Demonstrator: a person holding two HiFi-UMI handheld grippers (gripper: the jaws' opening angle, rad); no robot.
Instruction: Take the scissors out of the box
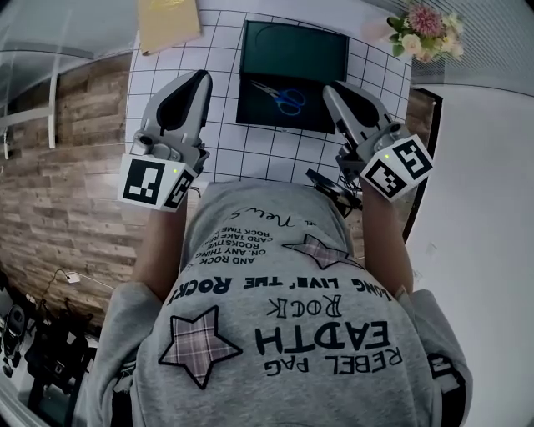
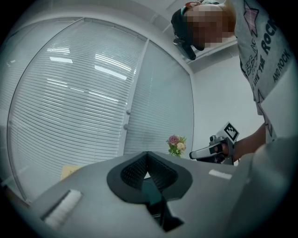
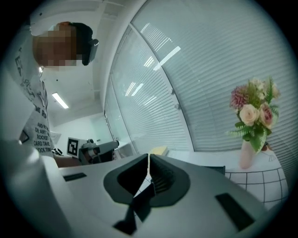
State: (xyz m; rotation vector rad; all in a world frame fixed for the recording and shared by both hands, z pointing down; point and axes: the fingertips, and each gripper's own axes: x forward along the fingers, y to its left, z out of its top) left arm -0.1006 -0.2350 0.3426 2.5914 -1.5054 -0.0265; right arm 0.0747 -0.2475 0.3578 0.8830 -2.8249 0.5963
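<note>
Table [image 1: 225, 150] covered with a white cloth ruled in a black grid, seen from above. The person's grey printed shirt [image 1: 284, 325] fills the lower part of the head view.

Dark, shallow rectangular box [image 1: 317, 50], lying open at the far middle of the cloth.

Left gripper [image 1: 203, 77], grey with a marker cube, held just left of the box. Its own view shows the ribbed jaws pressed together at the tips with nothing between them [image 2: 147, 154].

Right gripper [image 1: 329, 87], same build, with its tip at the near right corner of the box. Its jaws are likewise clenched on nothing [image 3: 149, 158].

Tan flat notebook [image 1: 167, 21] at the far left edge of the table.

Pink and cream flower bunch [image 1: 421, 33] at the far right corner.

Blue-handled scissors [image 1: 284, 96], lying inside the box on its floor, blades pointing to the far left, apart from both grippers.
</note>
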